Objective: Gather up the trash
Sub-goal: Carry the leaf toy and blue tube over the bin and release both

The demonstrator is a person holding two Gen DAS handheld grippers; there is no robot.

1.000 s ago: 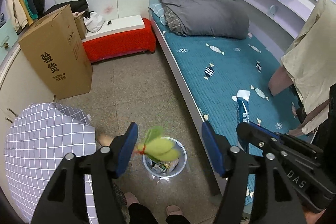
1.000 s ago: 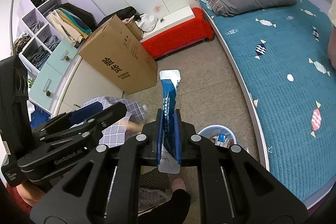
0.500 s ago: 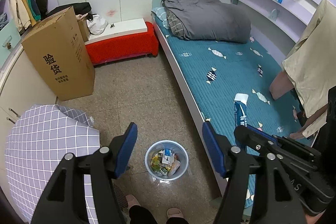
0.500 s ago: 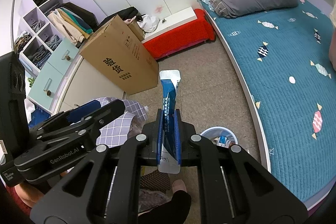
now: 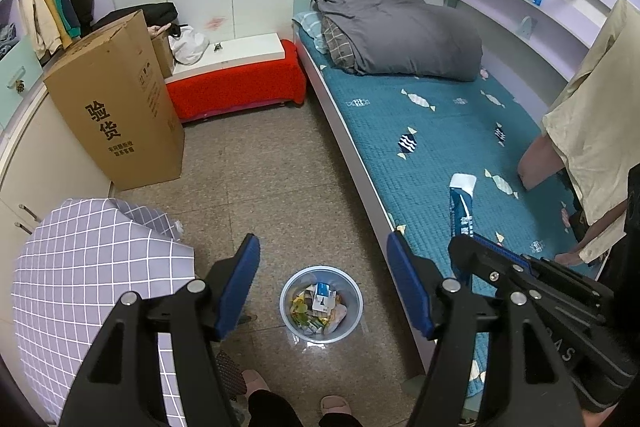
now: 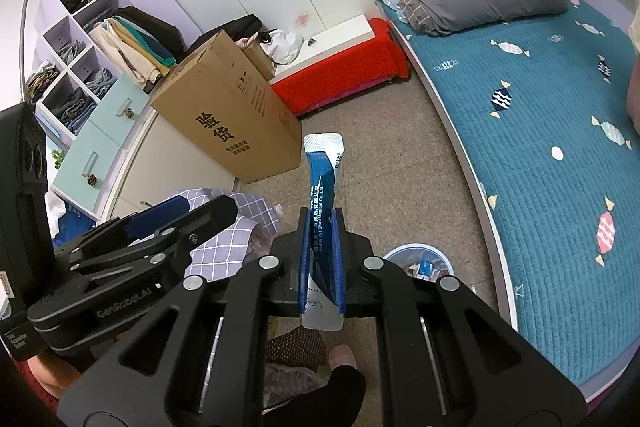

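Note:
A small grey trash bin [image 5: 321, 327] holding several wrappers stands on the floor beside the bed; its rim also shows in the right wrist view [image 6: 416, 251]. My left gripper [image 5: 322, 281] is open and empty, held above the bin. My right gripper [image 6: 321, 227] is shut on a blue and white packet [image 6: 322, 183] that sticks up between its fingers. The packet also shows in the left wrist view [image 5: 462, 205], to the right of the bin and over the bed edge.
A bed with a teal quilt [image 5: 432, 131] runs along the right. A tall cardboard box [image 5: 116, 107] and a red bench [image 5: 236, 87] stand at the back. A checked purple cloth [image 5: 88, 275] lies at lower left. The person's feet [image 5: 334, 405] are next to the bin.
The yellow-green wrapper between the left fingers a second ago has dropped into the bin. The left gripper has risen slightly. The right gripper keeps its hold on the packet.

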